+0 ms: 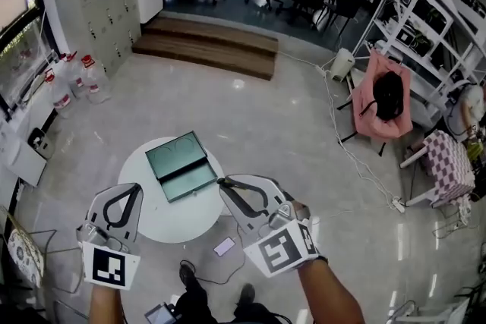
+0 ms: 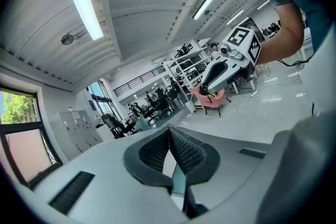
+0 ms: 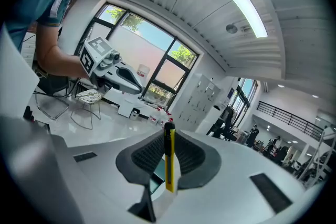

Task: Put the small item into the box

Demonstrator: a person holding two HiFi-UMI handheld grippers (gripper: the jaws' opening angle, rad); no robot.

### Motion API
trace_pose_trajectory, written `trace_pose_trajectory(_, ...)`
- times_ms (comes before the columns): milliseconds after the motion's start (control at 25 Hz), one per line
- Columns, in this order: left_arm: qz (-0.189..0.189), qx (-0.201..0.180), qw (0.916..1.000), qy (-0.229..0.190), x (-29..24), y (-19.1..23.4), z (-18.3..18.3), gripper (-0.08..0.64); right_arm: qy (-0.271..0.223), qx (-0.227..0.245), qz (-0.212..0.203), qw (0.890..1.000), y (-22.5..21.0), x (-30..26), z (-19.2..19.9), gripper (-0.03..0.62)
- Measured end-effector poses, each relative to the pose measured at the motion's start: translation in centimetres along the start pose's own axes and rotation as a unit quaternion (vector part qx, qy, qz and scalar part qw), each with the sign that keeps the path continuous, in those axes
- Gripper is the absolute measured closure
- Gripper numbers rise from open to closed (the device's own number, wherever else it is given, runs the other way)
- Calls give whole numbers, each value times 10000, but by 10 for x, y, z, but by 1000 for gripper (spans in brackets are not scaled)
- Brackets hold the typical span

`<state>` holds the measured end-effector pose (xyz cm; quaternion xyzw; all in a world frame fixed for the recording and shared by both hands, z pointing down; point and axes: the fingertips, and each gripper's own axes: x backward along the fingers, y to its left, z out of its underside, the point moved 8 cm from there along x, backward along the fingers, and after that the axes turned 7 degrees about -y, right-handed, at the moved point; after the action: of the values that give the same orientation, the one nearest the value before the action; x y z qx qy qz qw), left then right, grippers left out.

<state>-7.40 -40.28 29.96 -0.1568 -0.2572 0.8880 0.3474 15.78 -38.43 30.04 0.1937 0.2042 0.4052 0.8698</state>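
An open teal box (image 1: 181, 165) lies on a round white table (image 1: 163, 220), its lid folded back. My right gripper (image 1: 223, 182) hovers over the table's right edge, just right of the box, shut on a small yellow and black utility knife (image 3: 169, 157) that stands upright between the pads. My left gripper (image 1: 137, 188) hangs above the table's left front edge, shut with nothing in it; its pads (image 2: 181, 149) meet at the tips. A strip of the teal box (image 2: 178, 183) shows below them. Each gripper view shows the other gripper: the right gripper (image 2: 211, 93), the left gripper (image 3: 140, 86).
A phone (image 1: 224, 246) lies on the floor by the table, near the person's shoes (image 1: 187, 275). Water bottles (image 1: 72, 81) stand at the left wall. A pink chair (image 1: 382, 99), a checkered stool (image 1: 449, 163), floor cables (image 1: 357, 163) and wooden steps (image 1: 209, 45) lie beyond.
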Motion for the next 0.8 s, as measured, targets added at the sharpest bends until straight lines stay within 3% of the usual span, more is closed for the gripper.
trace_pose_trajectory(800, 105, 546, 9963, 651, -31, 67, 265, 541, 541, -364, -993, 9929, 87, -269, 154, 514)
